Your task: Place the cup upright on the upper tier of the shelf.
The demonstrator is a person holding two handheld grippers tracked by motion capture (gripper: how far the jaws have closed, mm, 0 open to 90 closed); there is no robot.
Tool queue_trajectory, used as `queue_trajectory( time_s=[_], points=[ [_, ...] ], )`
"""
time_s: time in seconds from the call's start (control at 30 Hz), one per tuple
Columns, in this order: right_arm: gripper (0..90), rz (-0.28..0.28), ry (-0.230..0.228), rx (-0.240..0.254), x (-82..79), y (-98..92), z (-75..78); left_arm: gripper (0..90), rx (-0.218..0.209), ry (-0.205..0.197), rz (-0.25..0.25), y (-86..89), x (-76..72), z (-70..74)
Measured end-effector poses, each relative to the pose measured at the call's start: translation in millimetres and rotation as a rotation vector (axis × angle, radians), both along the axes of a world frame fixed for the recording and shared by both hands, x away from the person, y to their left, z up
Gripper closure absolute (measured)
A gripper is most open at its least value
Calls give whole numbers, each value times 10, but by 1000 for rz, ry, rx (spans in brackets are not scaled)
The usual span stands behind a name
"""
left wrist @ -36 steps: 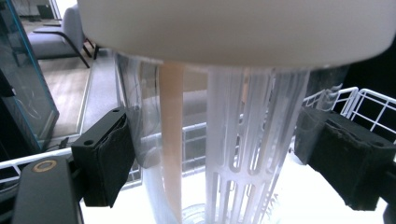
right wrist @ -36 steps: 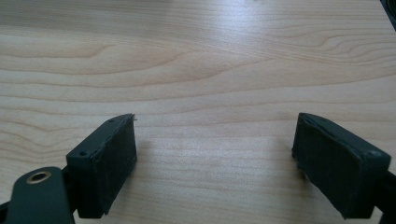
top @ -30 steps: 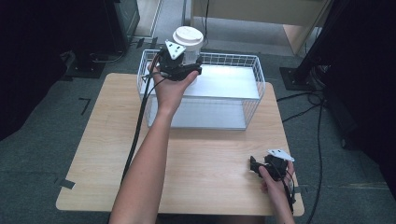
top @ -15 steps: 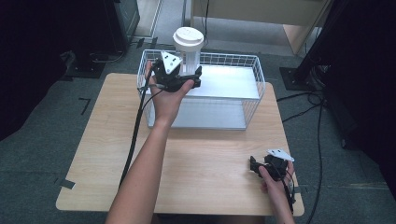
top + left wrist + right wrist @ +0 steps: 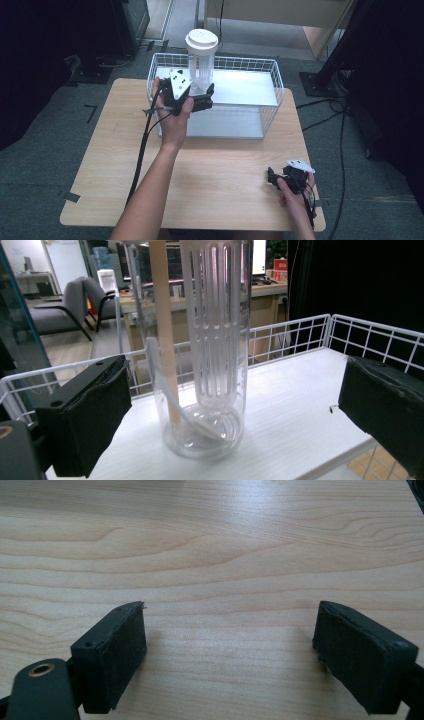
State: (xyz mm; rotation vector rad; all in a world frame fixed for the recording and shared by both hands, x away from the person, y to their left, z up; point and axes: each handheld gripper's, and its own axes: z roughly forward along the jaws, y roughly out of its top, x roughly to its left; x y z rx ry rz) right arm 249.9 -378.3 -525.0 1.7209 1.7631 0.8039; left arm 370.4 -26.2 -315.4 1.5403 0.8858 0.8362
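Wire basket | clear jar upright, untouched between left claw's released jaws

No lettering, label or number can be read anywhere — not on any surface.

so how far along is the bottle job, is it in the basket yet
Done: the clear infuser bottle stands upright on the white floor of the wire basket. In hand: the left gripper has just opened, its jaws clear of the bottle on both sides. Left: drawing that gripper away. The right gripper rests open on the wooden table.
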Motion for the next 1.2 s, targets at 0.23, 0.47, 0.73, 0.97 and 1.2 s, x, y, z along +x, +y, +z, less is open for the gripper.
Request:
queue_trajectory(
  time_s=[0.23, 0.47, 0.73, 0.97, 1.2],
  points=[
    [138, 0, 0, 0, 0, 0, 0, 12, 14, 9, -1, 93, -167, -155],
    [138, 3, 1, -4, 0, -1, 1, 12, 0, 35, 20, 264, -309, -391],
    [138, 3, 1, -5, 0, -2, 1, 12, 1, 60, 45, 445, -475, -617],
    [138, 3, 2, -4, 0, -1, 1, 12, 19, 108, 73, 577, -601, -881],
    [138, 0, 3, -2, 0, 2, 2, 12, 25, 165, 87, 705, -677, -1103]
  ],
)
